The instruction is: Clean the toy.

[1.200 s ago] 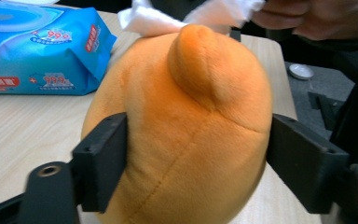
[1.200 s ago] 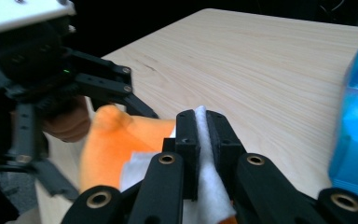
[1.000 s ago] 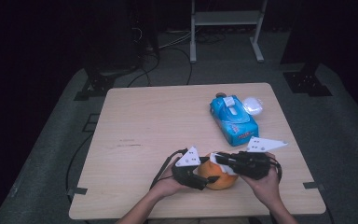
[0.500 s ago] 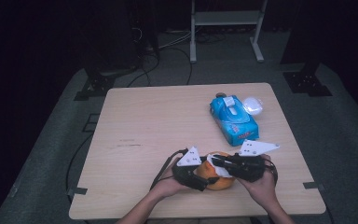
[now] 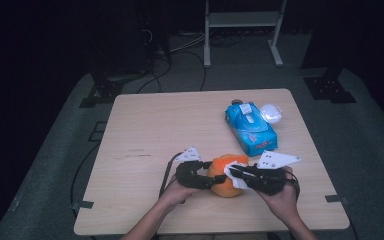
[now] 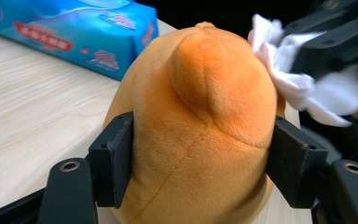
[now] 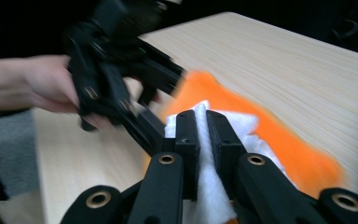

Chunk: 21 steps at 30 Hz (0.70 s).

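An orange plush toy [image 5: 225,175] lies near the table's front edge. My left gripper [image 5: 209,176] holds it from the left; its jaws have just been closing, and in the left gripper view both pads press into the orange plush toy [image 6: 200,135], so my left gripper [image 6: 205,158] is shut on it. My right gripper [image 5: 235,174] comes in from the right, shut on a white wipe [image 5: 237,179] that rests against the toy's top. In the right gripper view my right gripper [image 7: 203,126] pinches the white wipe [image 7: 209,186] over the orange plush toy [image 7: 279,149].
A blue pack of wipes [image 5: 251,128] lies at the back right of the table [image 5: 145,135], with a small clear plastic lid [image 5: 271,113] beside it. The blue pack of wipes [image 6: 74,28] sits just behind the toy in the left gripper view.
The right gripper with the wipe has slid left onto the toy. The left gripper has shifted a little along the toy and tightened its hold.
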### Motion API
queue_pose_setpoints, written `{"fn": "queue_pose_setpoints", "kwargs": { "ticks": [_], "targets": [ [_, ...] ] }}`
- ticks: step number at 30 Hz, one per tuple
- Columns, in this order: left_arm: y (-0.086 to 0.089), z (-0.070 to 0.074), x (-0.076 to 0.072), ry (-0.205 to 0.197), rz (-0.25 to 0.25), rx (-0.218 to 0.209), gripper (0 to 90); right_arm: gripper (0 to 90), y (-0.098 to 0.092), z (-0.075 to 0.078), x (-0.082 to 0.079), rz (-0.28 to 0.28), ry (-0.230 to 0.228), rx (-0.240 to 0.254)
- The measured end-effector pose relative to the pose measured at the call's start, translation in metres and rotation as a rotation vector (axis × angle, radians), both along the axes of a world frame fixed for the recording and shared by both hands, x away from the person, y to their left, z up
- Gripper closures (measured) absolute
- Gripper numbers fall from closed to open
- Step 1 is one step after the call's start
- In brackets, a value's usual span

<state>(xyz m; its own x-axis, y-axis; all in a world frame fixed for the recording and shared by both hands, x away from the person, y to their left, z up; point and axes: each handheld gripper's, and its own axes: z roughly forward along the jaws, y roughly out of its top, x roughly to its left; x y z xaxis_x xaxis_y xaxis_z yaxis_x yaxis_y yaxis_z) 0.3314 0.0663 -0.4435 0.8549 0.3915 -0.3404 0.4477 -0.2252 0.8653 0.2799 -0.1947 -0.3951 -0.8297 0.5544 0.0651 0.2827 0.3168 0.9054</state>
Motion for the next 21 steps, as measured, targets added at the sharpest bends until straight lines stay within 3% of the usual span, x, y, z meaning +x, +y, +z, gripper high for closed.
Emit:
{"fn": "queue_pose_setpoints", "kwargs": {
  "ticks": [5, 8, 12, 17, 21],
  "targets": [
    [0.0, 0.0, -0.001, -0.016, -0.008, -0.001, 31.3, 83.0, -0.024, -0.006, 0.011, -0.076, 0.042, 0.039],
    [-0.006, 0.002, -0.009, -0.079, -0.034, 0.039, 31.0, 83.0, -0.035, -0.006, 0.016, -0.113, 0.07, 0.076],
    [-0.017, 0.005, -0.022, -0.176, -0.098, 0.114, 29.1, 82.9, -0.039, -0.006, 0.019, -0.108, 0.087, 0.1],
    [-0.019, 0.005, -0.027, -0.22, -0.144, 0.138, 28.9, 82.9, -0.05, -0.011, 0.024, -0.126, 0.137, 0.13],
    [-0.024, 0.006, -0.032, -0.261, -0.159, 0.166, 29.0, 82.9, -0.054, -0.011, 0.026, -0.146, 0.142, 0.127]
  ]
}}
